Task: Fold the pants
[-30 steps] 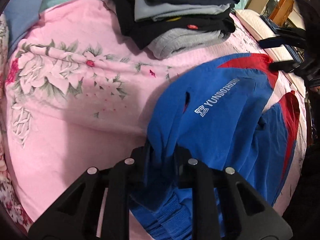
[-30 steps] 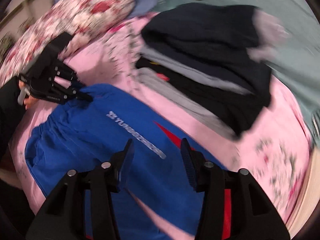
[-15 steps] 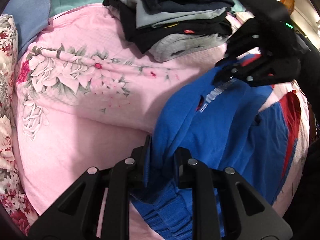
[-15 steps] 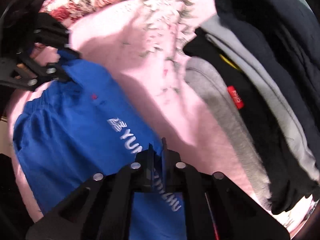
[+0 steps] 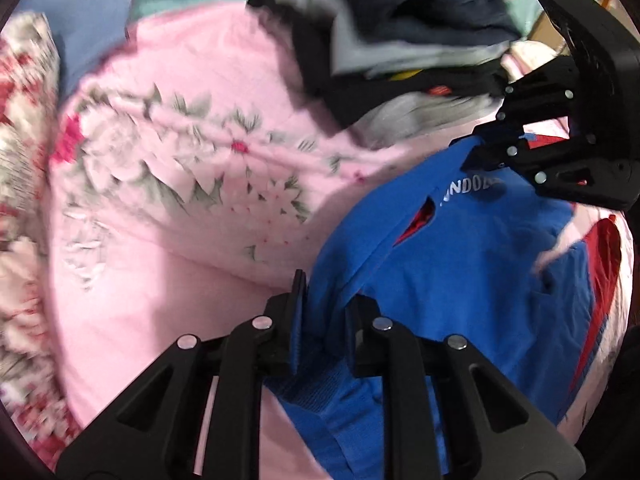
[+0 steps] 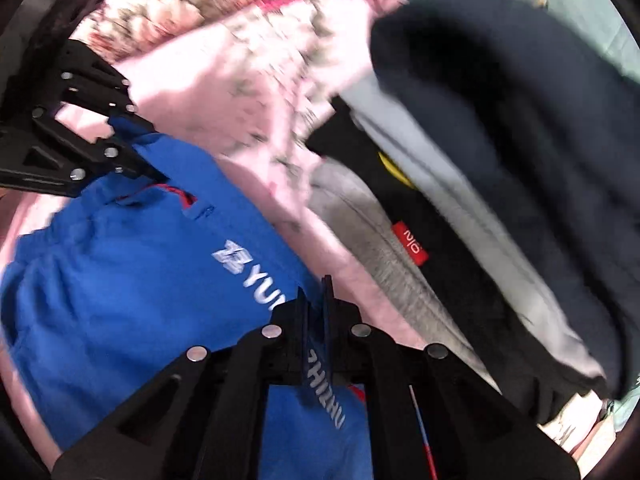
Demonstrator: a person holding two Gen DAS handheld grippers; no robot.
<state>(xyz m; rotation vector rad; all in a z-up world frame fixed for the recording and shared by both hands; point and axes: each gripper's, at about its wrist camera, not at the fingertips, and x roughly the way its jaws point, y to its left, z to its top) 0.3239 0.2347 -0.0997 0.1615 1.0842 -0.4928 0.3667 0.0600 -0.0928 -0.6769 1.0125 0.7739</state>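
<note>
1. Blue cloth fills the narrow gap between the fingers of the left gripper, which are clenched on a bunched edge of the pants near the ribbed waistband.
2. The right gripper is also pinched tight on the blue fabric, right at the white printed lettering, with a fold of cloth standing up between its fingers.
3. Between the two grips the pants hang partly raised off the bed, the rest lying on the pink floral cover; red side panels show toward the far edge in the left wrist view.
4. Just beyond the pants sits a stack of folded clothes in dark, grey and black layers, close to the right gripper but not touching the blue cloth as far as I can tell.
5. A floral pillow lies at the edge of the bed, well apart from the work.
6. The step in hand looks like a fold being carried: both edges are gripped and lifted.
7. The next move likely calls for bringing both grips across together, laying the held edge evenly over the rest, keeping clear of the stack, and only then letting go.
</note>
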